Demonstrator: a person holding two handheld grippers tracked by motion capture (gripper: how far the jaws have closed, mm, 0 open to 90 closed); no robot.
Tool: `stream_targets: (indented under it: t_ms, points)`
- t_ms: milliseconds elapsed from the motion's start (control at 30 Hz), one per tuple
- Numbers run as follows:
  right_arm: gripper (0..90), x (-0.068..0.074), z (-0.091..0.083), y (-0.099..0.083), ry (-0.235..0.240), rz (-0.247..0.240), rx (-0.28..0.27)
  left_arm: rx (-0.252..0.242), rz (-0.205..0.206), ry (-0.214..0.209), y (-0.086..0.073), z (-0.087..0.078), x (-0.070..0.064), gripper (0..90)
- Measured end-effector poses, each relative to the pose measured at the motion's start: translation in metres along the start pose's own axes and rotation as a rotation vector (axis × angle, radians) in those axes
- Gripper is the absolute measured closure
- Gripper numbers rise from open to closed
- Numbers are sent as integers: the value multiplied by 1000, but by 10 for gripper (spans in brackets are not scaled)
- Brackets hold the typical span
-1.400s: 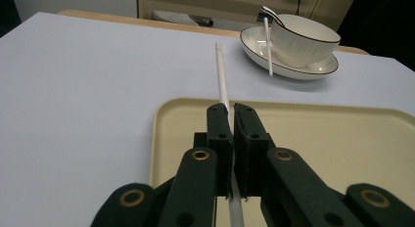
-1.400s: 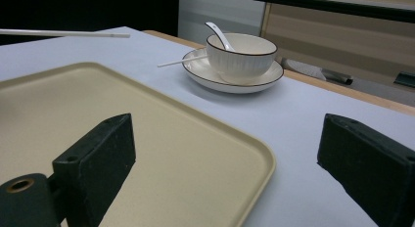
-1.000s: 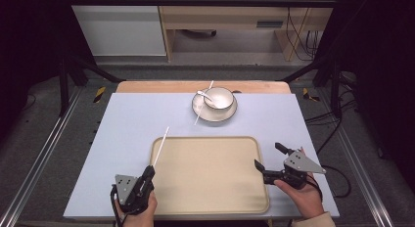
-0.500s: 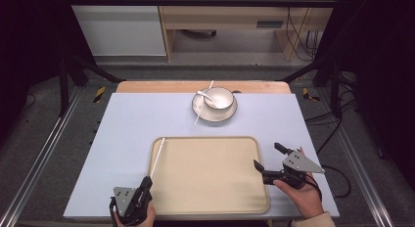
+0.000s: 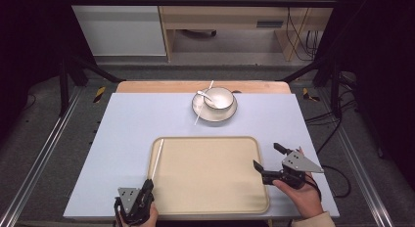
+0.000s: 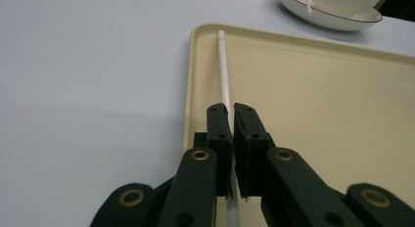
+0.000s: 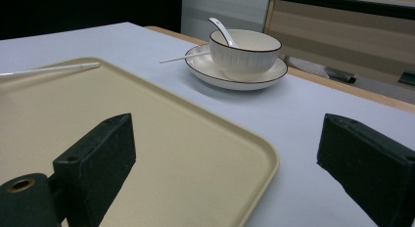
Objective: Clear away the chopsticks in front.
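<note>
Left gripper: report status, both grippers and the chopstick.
Left gripper shut on white chopstick, stick along tray's left edge. Right gripper open, at tray's right edge. Second chopstick on saucer.

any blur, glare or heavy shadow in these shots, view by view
High view: even light on the table, dark surroundings, a soft sheen on the tray. Left gripper view: the near jaws and chopstick are slightly soft, with a broad shadow left of them. Right gripper view: the near jaws are blurred; the bowl is sharper.

The tray lies bare apart from 1 chopstick (left rim); bowl stands far off.
</note>
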State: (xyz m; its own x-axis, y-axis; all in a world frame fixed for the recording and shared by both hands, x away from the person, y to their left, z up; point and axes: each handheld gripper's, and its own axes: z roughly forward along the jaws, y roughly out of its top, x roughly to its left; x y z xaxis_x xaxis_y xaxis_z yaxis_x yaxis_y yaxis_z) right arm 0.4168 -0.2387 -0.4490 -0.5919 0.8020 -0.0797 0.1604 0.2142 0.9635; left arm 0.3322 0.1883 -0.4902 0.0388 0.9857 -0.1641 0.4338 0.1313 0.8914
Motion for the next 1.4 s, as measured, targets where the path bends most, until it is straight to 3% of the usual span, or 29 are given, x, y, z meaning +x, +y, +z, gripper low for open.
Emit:
stream_targets:
  t_ms: [233,633,800,933,1167,1267,1400]
  points:
    - [75,0,0,0,1,-2,1,19,1,12,-4,2,0,854]
    - [75,1,1,0,4,-1,2,36,-33,3,-6,5,2,850]
    - [74,0,1,0,4,-2,2,25,-34,-5,-2,3,0,786]
    - [74,0,1,-1,3,-3,4,10,-14,-16,7,1,-2,742]
    - [72,1,2,-1,5,-9,12,28,75,-50,32,12,-3,638]
    - [70,0,2,-1,3,-10,13,24,80,-109,46,19,-4,605]
    - [65,0,2,-2,3,-9,19,37,132,-147,60,35,-10,551]
